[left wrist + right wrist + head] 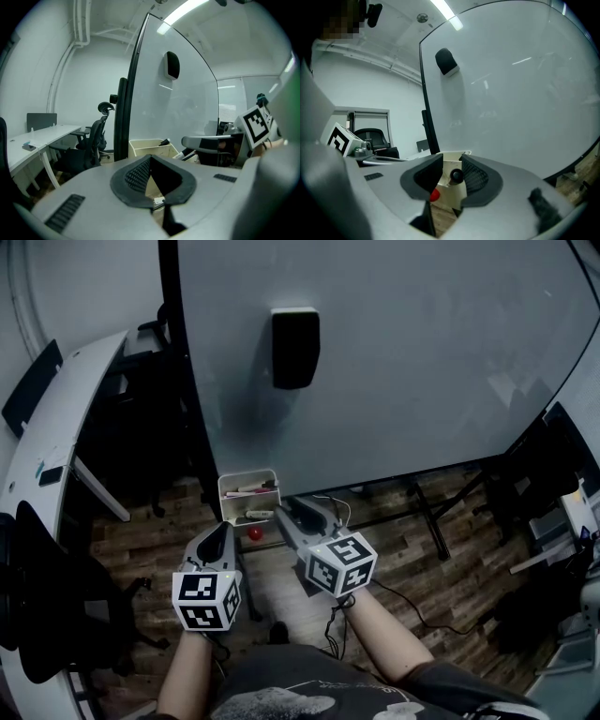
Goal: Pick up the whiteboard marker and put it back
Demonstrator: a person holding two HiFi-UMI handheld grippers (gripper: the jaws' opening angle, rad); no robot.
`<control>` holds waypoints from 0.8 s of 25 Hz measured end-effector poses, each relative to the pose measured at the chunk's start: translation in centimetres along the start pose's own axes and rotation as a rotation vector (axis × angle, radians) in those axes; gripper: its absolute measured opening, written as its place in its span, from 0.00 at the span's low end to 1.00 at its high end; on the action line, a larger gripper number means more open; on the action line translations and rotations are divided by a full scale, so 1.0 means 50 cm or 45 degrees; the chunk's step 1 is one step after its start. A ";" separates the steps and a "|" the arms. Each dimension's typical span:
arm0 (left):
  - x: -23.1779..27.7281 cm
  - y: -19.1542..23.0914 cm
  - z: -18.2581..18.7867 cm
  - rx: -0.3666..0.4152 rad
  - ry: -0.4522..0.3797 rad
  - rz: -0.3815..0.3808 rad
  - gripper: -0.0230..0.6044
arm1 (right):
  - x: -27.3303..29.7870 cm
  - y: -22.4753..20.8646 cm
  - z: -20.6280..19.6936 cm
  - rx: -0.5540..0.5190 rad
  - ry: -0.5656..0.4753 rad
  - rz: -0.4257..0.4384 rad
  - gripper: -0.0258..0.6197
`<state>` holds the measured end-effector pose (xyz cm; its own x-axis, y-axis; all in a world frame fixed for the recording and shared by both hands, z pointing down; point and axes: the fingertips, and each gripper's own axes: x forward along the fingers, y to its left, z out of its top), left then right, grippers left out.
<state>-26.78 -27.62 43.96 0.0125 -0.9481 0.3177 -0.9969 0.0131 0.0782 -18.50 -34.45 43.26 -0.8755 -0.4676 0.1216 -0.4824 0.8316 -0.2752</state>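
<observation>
A cream tray [246, 476] hangs at the whiteboard's [422, 362] lower edge with markers lying in it. One whiteboard marker [261, 515] lies across the tray's front, just left of my right gripper [286, 508]. In the right gripper view this gripper [452, 160] is open by a narrow gap. The marker's black end [456, 176] shows in that gap, close to the right pad, with cream tray wall behind. My left gripper [223, 529] hovers below the tray, its pads meeting at the tips [150, 159] with nothing between them.
A black eraser [295, 346] sticks to the board above the tray. A small red round thing [255, 533] sits below the tray between the grippers. A white desk [56, 437] and a black chair [37, 606] stand to the left. The board's stand legs [427, 512] are on the right.
</observation>
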 end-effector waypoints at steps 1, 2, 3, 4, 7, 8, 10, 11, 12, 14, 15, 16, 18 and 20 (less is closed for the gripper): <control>-0.003 -0.001 0.001 0.003 -0.003 0.000 0.06 | -0.003 0.002 0.002 -0.005 -0.004 -0.004 0.22; -0.006 -0.003 0.001 0.006 -0.007 -0.001 0.06 | -0.007 0.002 0.005 -0.010 -0.008 -0.009 0.22; -0.009 -0.005 0.001 0.010 -0.010 -0.002 0.06 | -0.011 0.003 0.007 -0.016 -0.013 -0.015 0.22; -0.012 -0.008 0.001 0.015 -0.013 -0.003 0.06 | -0.016 0.002 0.009 -0.021 -0.020 -0.025 0.22; -0.023 -0.016 0.003 0.020 -0.023 -0.007 0.06 | -0.034 -0.003 0.025 -0.027 -0.061 -0.059 0.22; -0.027 -0.019 0.004 0.021 -0.026 -0.009 0.06 | -0.041 -0.004 0.030 -0.028 -0.075 -0.067 0.22; -0.037 -0.027 0.005 0.026 -0.033 -0.012 0.06 | -0.054 -0.006 0.039 -0.030 -0.091 -0.080 0.22; -0.042 -0.031 0.005 0.029 -0.036 -0.012 0.06 | -0.061 -0.007 0.042 -0.030 -0.096 -0.085 0.22; -0.047 -0.035 0.006 0.032 -0.038 -0.012 0.06 | -0.070 -0.007 0.043 -0.029 -0.101 -0.090 0.22; -0.057 -0.045 0.006 0.036 -0.043 -0.011 0.06 | -0.088 -0.004 0.043 -0.028 -0.108 -0.096 0.22; -0.062 -0.050 0.006 0.038 -0.045 -0.013 0.06 | -0.098 -0.002 0.042 -0.028 -0.113 -0.098 0.22; -0.067 -0.055 0.007 0.040 -0.047 -0.016 0.06 | -0.106 0.002 0.040 -0.029 -0.118 -0.100 0.22; -0.077 -0.066 0.006 0.043 -0.050 -0.024 0.06 | -0.122 0.010 0.034 -0.031 -0.122 -0.102 0.22; -0.086 -0.081 0.001 0.045 -0.052 -0.032 0.06 | -0.140 0.016 0.026 -0.027 -0.119 -0.102 0.21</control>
<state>-22.79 -23.61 42.25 0.0352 -0.9601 0.2773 -0.9984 -0.0216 0.0520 -12.71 -30.88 40.92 -0.8282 -0.5579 0.0527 -0.5520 0.7961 -0.2478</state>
